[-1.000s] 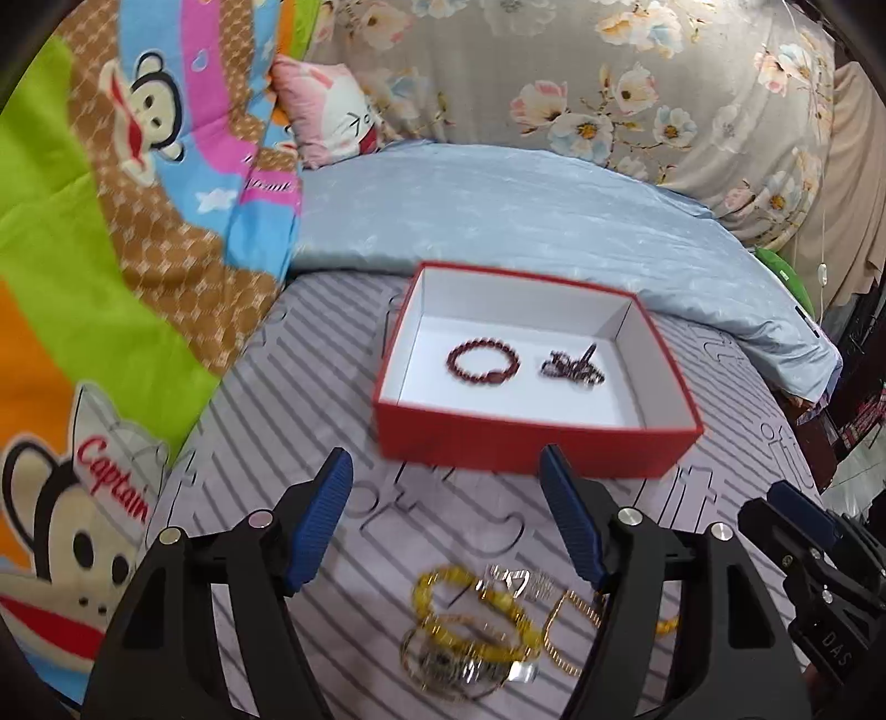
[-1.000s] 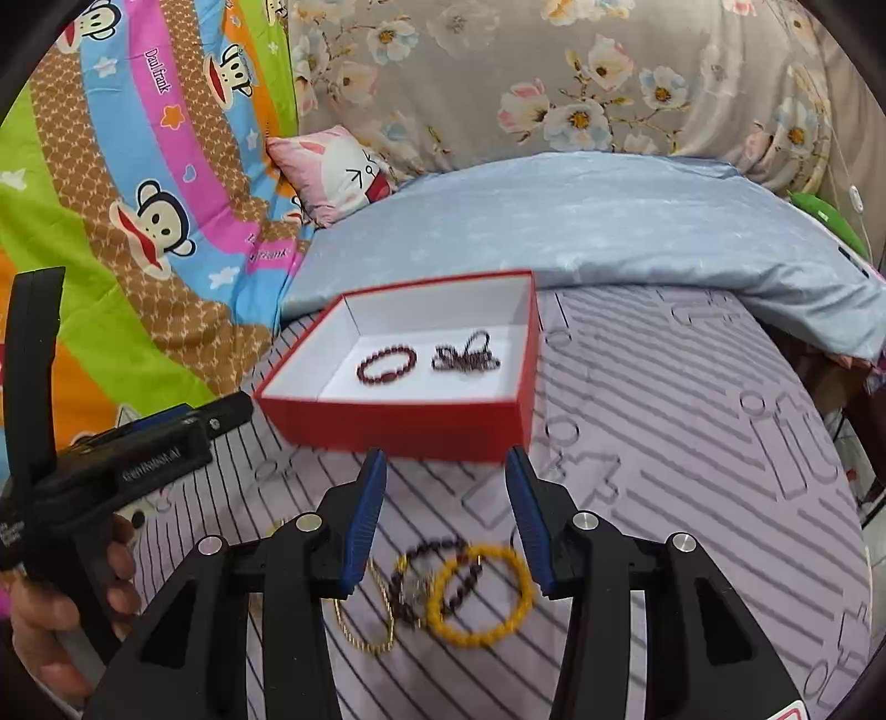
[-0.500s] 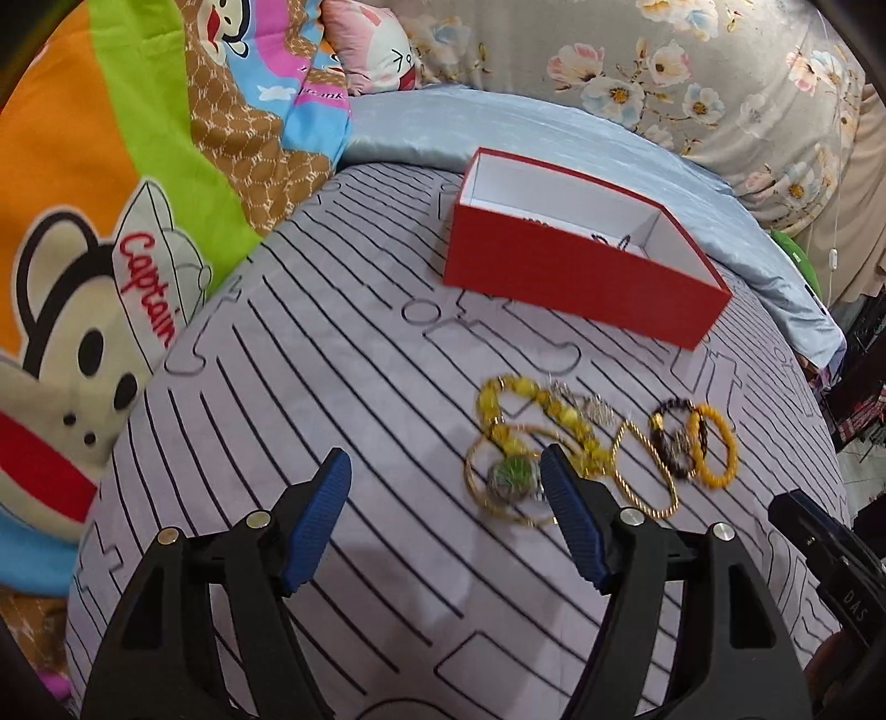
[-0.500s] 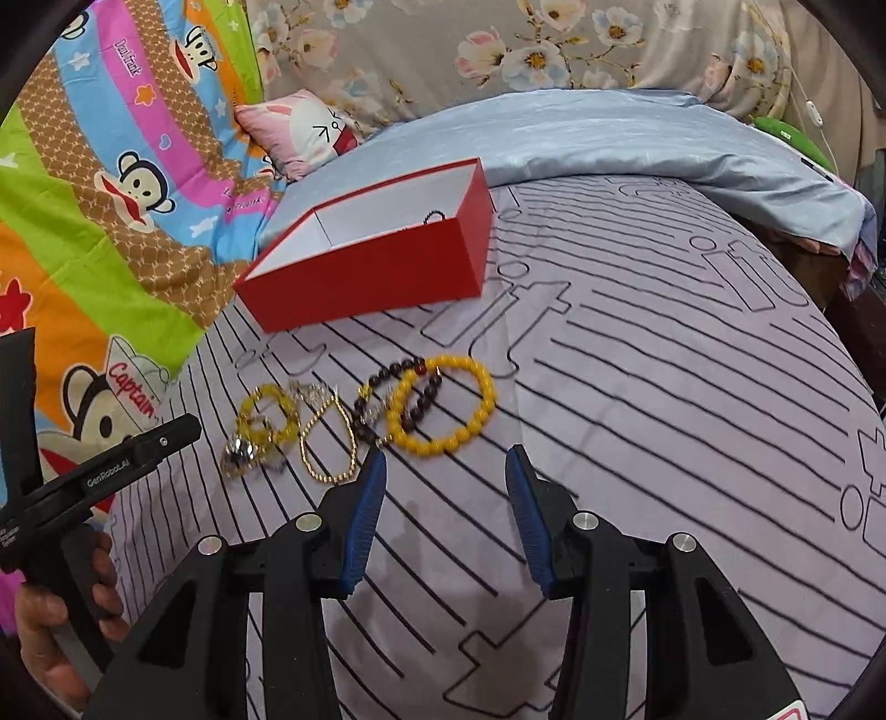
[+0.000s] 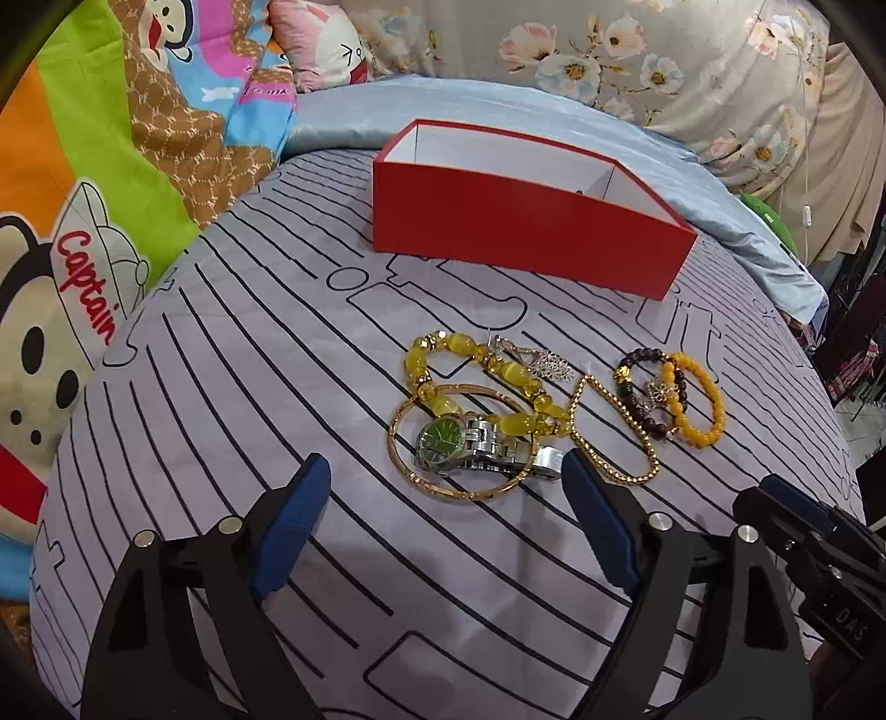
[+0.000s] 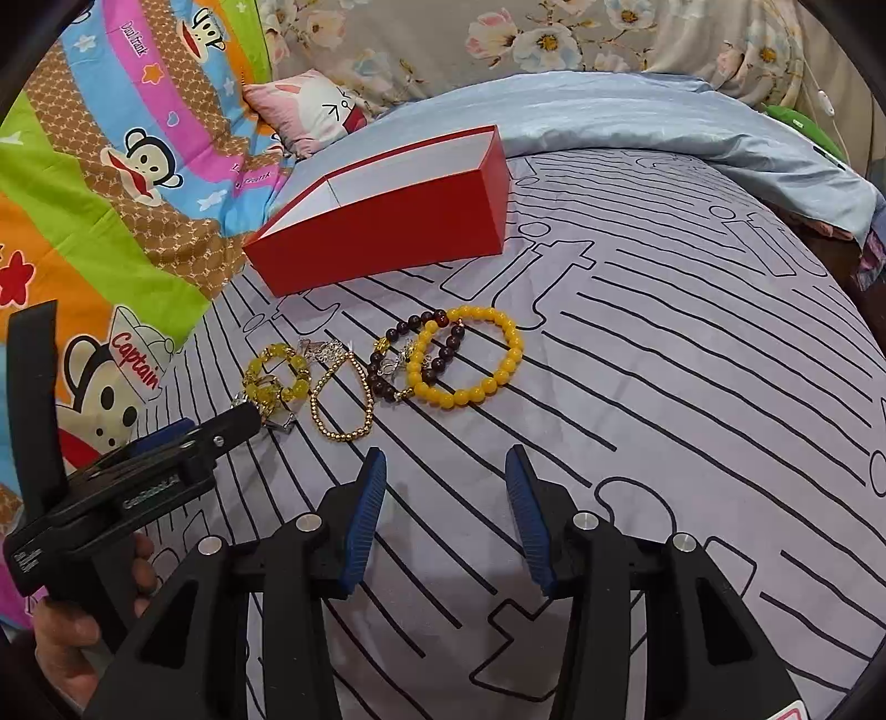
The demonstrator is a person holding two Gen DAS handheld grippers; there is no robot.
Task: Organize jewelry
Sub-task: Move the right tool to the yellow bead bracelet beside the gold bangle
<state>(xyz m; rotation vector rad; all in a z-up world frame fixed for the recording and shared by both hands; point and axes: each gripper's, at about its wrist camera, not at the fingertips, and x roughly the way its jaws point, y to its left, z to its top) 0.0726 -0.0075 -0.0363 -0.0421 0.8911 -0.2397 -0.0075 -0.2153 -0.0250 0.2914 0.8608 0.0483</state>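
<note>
A red box (image 5: 526,221) with a white inside stands on the bed; it also shows in the right wrist view (image 6: 387,221). In front of it lies loose jewelry: a green-faced silver watch (image 5: 459,437) inside a gold bangle (image 5: 404,459), a yellow stone bracelet (image 5: 482,376), a gold bead chain (image 5: 614,432), a dark bead bracelet (image 5: 637,399) and an orange bead bracelet (image 5: 703,404). My left gripper (image 5: 443,515) is open and empty just short of the watch. My right gripper (image 6: 443,498) is open and empty, a little short of the orange bracelet (image 6: 470,354).
The bed cover (image 5: 221,387) is grey with black lines. A blue pillow (image 5: 498,105), a pink cushion (image 5: 326,44) and a bright cartoon blanket (image 5: 83,194) lie behind and to the left. The bed's edge falls off at the right (image 6: 853,266).
Both grippers have pulled back from the box and lowered toward the bed. The jewelry pile now lies ahead of the fingers, and the box's contents have dropped out of sight behind its wall.
</note>
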